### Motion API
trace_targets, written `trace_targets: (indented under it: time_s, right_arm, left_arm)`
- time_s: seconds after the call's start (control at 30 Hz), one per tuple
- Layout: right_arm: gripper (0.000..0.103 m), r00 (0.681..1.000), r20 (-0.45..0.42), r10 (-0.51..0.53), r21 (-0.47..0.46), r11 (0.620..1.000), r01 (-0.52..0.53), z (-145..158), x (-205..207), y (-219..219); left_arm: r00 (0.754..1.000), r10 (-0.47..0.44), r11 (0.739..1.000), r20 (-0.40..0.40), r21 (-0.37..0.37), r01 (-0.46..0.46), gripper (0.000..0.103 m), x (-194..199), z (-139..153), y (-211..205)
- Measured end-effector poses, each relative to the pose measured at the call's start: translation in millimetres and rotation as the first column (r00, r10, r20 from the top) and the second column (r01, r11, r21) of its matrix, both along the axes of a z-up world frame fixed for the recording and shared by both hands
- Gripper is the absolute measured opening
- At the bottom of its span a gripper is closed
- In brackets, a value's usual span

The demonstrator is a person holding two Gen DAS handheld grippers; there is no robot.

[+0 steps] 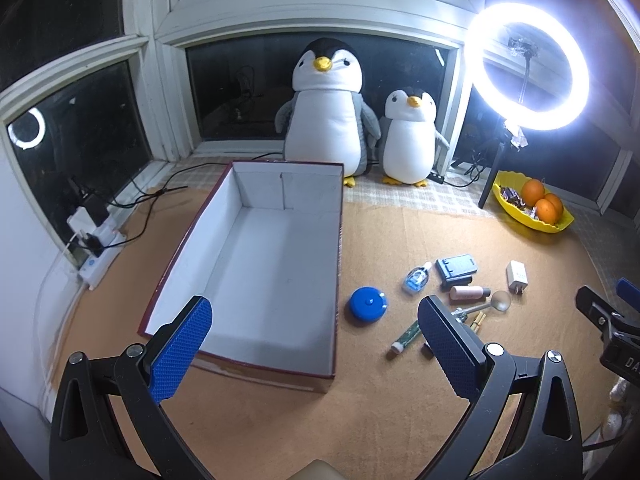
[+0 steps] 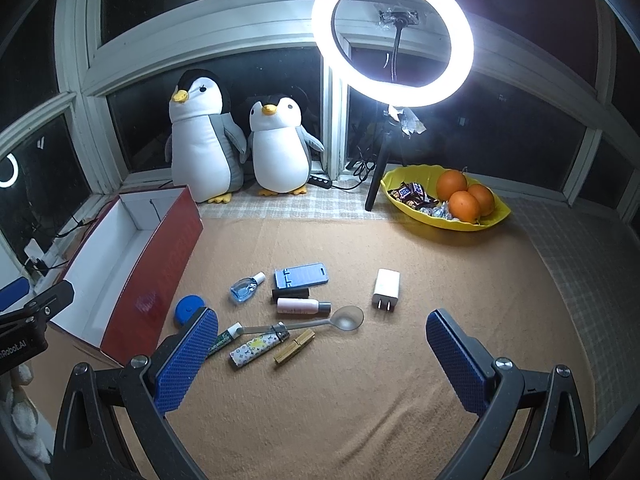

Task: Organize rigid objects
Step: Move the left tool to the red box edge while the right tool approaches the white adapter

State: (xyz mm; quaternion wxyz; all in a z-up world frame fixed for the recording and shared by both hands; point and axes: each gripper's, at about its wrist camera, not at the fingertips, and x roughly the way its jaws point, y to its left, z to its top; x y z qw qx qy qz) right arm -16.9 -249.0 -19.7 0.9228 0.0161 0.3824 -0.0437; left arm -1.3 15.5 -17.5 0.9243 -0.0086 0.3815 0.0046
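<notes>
An open red box (image 1: pixel 256 264) with a white, empty inside lies at the left; its red side wall (image 2: pixel 160 276) faces the right wrist view. Right of it small items are scattered on the tan mat: a blue round case (image 1: pixel 368 305), a clear blue bottle (image 2: pixel 245 288), a blue phone stand (image 2: pixel 301 275), a pink tube (image 2: pixel 302 306), a clear spoon (image 2: pixel 340 319), a patterned lighter (image 2: pixel 258 347), a wooden clothespin (image 2: pixel 294 351) and a white charger plug (image 2: pixel 386 289). My left gripper (image 1: pixel 316 344) hangs open over the box's near edge. My right gripper (image 2: pixel 322 354) is open above the mat, holding nothing.
Two plush penguins (image 1: pixel 326 108) stand at the window behind the box. A lit ring light (image 2: pixel 392 26) on a tripod and a yellow dish (image 2: pixel 444 200) with oranges and sweets sit at the back right. Cables and a power strip (image 1: pixel 98 256) lie along the left wall.
</notes>
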Motion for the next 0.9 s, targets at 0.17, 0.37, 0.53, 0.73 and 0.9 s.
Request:
trace_targets:
  time_s: [0.17,0.37,0.53,0.73,0.9]
  right_arm:
    - [0.103,1.0,-0.01,-0.005,-0.002,1.0,0.005,1,-6,1]
    - [0.103,1.0,-0.012,-0.003,-0.005,1.0,0.003,0,-9,4]
    - [0.103,1.0,-0.023,-0.007,0.009,1.0,0.008,-5,-10,3]
    - [0.103,0.999,-0.038,-0.023,0.02,1.0,0.023,-14,-12,0]
    - [0.103,0.999,-0.045,-0.031,0.026,0.999,0.032,-20,-8,-1]
  left_arm:
    - [1.0,0.02,1.0,-0.014,0.016,-0.02,0.102,-2,-2,12]
    - [0.997,0.065,0.997,-0.032,0.043,-0.064,0.102,-3,-7,37]
    - [0.991,0.119,0.992,-0.069,0.047,-0.115,0.102,-1,-18,69]
    - [0.976,0.198,0.979,-0.093,0.062,-0.193,0.101,7,-31,106]
    - [0.962,0.246,0.969,-0.116,0.059,-0.241,0.097,17,-44,128]
